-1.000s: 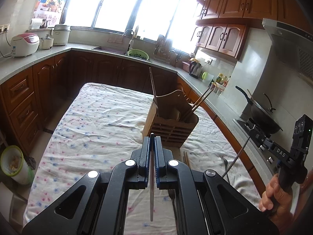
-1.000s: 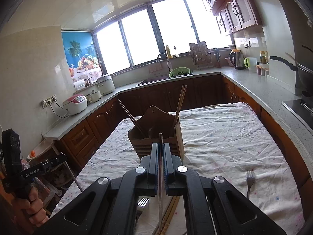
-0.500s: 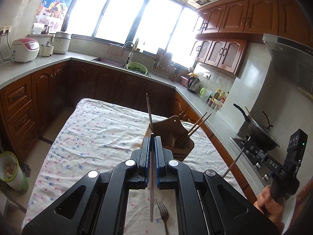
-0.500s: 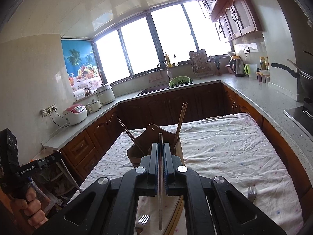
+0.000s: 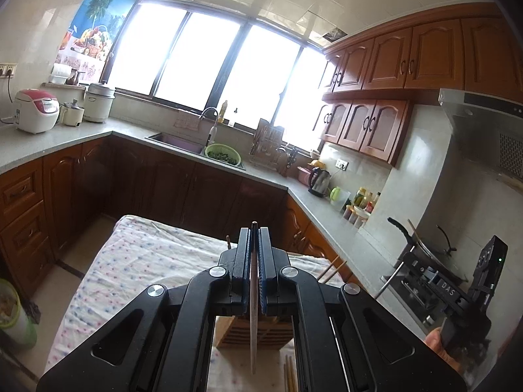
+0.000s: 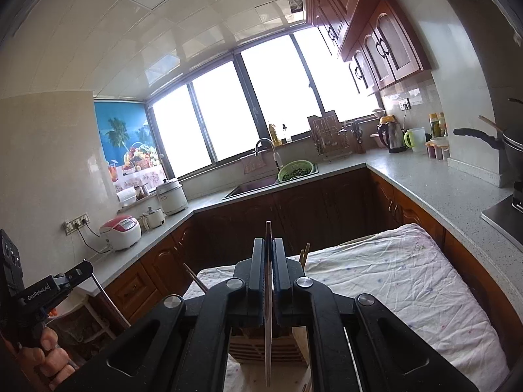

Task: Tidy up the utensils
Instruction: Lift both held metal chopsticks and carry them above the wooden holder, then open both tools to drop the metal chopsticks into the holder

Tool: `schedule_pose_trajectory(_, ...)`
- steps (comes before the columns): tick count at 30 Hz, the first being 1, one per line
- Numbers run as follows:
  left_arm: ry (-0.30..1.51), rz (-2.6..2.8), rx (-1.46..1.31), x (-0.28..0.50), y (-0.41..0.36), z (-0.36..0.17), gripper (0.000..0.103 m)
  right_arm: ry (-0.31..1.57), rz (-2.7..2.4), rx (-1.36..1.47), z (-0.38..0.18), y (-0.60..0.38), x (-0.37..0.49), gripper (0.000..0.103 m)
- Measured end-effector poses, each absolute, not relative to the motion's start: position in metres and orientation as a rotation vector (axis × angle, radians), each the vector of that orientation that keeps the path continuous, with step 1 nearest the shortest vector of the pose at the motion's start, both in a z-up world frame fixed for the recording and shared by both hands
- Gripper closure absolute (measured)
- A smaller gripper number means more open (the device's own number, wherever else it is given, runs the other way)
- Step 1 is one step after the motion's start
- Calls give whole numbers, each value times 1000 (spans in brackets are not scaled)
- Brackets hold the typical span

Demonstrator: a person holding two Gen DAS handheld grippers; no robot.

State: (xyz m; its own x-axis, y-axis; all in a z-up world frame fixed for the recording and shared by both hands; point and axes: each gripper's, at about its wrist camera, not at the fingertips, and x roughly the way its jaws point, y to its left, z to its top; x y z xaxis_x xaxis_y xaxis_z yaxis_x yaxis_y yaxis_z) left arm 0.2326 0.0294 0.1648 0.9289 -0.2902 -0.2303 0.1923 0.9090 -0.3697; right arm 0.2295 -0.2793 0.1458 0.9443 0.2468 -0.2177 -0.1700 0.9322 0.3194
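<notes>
Left gripper (image 5: 254, 272), fingers pressed together on a thin flat utensil (image 5: 253, 320) held edge-on, one end showing just past the fingertips, the other hanging below them; whether chopstick or slim handle cannot be told. Right gripper (image 6: 269, 279), fingers likewise pinching a second slim utensil (image 6: 268, 336), upright between the pads. Both pieces are judged light, rigid and smooth; a narrow stick clamped across its thin side is apt to pivot or slide, so the hold belongs near mid-length, where it now sits, with firm steady pressure. Wooden utensil holder (image 5: 253, 333) stands on the bench (image 5: 137, 261) directly below and ahead of both grippers, its slatted front visible between the gripper arms; chopsticks already in it (image 5: 331, 269) lean outward from its top, and in the right view other sticks (image 6: 195, 281) lean likewise. These slanted sticks are the probable obstruction to a straight descent; a compartment apart from them is the safer target. Loose chopsticks (image 5: 289, 372) lie on the flowered cloth just beside the holder's base. Surroundings, well apart: sink with green colander (image 5: 222, 155), kettle (image 5: 318, 181), rice cooker (image 5: 36, 114), wok (image 5: 428, 245) on the stove.
</notes>
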Motion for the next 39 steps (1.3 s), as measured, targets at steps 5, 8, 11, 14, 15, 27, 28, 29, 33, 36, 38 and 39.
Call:
schedule_pose_trajectory(5, 235, -234, -356, 258, 29, 178, 100, 212, 198, 315, 161, -280, 254, 99)
schedule_pose_trajectory(8, 214, -220, -357, 274, 26, 181, 100, 192, 185, 304, 162, -277, 267, 99)
schedule_pose_trajectory(11, 202, -205, -366, 289, 24, 175, 100, 176, 168, 292, 157, -273, 278, 99)
schedule_pose_trajectory(14, 198, -181, -371, 303, 21, 162, 100, 169, 149, 277, 146, -269, 288, 99)
schedule_pose_trajectory(15, 199, -174, -373, 307, 20, 157, 100, 172, 145, 275, 142, -268, 291, 99)
schedule_pose_trajectory(27, 320, -157, -381, 347, 1, 83, 100, 235, 137, 294, 77, -262, 311, 99)
schedule_pose_trajectory(28, 329, -158, -378, 349, 0, 80, 100, 243, 136, 296, 73, -261, 312, 99)
schedule_pose_trajectory(29, 338, -158, -372, 348, -2, 75, 99, 253, 135, 298, 69, -262, 313, 99)
schedule_pose_trajectory(33, 379, -175, -358, 352, -8, 66, 99, 291, 145, 309, 61, -264, 317, 99)
schedule_pose_trajectory(36, 415, -184, -349, 355, -12, 59, 99, 325, 155, 302, 57, -262, 321, 99)
schedule_pose_trajectory(38, 411, -181, -346, 355, -13, 59, 99, 341, 154, 293, 55, -261, 323, 98)
schedule_pose_trajectory(39, 417, -183, -348, 356, -13, 59, 99, 349, 157, 295, 54, -262, 324, 98)
